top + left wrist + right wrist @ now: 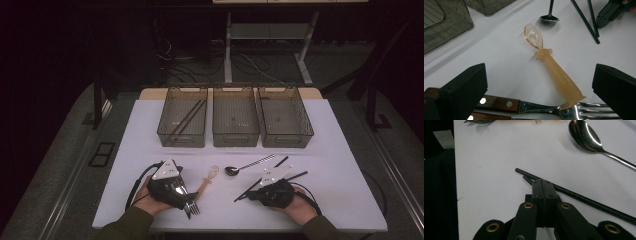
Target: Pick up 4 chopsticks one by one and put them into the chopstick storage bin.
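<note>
Lying between spread left gripper (pixel 539 82) fingers (pixel 464 87): forks (pixel 564 111).

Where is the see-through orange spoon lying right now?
In the high view, the orange spoon lies on the table's near half, between the left gripper and the metal spoon.

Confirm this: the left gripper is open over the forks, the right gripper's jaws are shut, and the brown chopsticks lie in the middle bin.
Not quite: in the high view the brown chopsticks lie in the left bin, not the middle one. The left gripper is open over the forks; the right gripper is shut.
</note>
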### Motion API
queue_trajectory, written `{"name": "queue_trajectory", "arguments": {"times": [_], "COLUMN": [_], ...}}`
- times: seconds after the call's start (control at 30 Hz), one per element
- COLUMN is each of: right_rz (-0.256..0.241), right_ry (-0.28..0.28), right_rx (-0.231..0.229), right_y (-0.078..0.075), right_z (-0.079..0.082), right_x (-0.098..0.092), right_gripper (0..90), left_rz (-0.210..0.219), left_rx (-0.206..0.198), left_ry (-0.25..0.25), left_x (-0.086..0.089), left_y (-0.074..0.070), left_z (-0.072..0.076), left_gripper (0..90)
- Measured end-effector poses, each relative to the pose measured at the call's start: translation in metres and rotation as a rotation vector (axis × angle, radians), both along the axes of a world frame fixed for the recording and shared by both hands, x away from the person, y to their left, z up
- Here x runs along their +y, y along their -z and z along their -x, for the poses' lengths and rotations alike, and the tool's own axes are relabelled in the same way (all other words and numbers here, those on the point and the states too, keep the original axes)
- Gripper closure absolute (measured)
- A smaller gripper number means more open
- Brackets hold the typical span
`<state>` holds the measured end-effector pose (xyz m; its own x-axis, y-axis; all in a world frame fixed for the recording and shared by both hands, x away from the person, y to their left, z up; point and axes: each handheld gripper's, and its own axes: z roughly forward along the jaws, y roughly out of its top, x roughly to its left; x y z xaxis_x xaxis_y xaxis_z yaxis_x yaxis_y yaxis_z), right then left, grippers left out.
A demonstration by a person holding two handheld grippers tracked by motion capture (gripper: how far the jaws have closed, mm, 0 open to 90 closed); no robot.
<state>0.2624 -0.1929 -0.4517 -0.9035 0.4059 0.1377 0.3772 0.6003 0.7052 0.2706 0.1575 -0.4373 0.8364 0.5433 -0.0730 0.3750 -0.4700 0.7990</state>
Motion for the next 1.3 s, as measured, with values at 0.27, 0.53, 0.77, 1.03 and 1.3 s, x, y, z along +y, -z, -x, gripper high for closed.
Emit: {"name": "queue_trajectory", "arguments": {"times": [0.27,0.53,0.77,1.03,1.3], "right_rz": [0.003,-0.002,-0.004,-0.026,-0.065], "right_ry": [0.006,0.019,0.032,0.033,0.094], "right_rx": [-0.009,-0.013,-0.016,-0.021,-0.035], "right_y": [0.0,0.001,0.001,-0.003,-0.015], "right_z": [-0.006,-0.012,-0.019,-0.022,-0.028], "right_x": [0.003,0.005,0.005,0.004,-0.018], "right_gripper": [89.9,89.9,90.0,90.0,89.9], "left_rz": [0.002,0.0,0.0,0.002,-0.001], "left_rx": [0.005,0.005,0.005,0.001,-0.004], "left_ry": [-0.006,-0.007,-0.008,-0.006,-0.005], "left_x": [0.0,0.0,0.0,0.001,0.001], "left_y": [0.0,0.0,0.0,0.0,0.0], "left_z": [0.001,0.0,0.0,0.0,0.001], "left_gripper": [0.0,0.0,0.0,0.0,0.0]}}
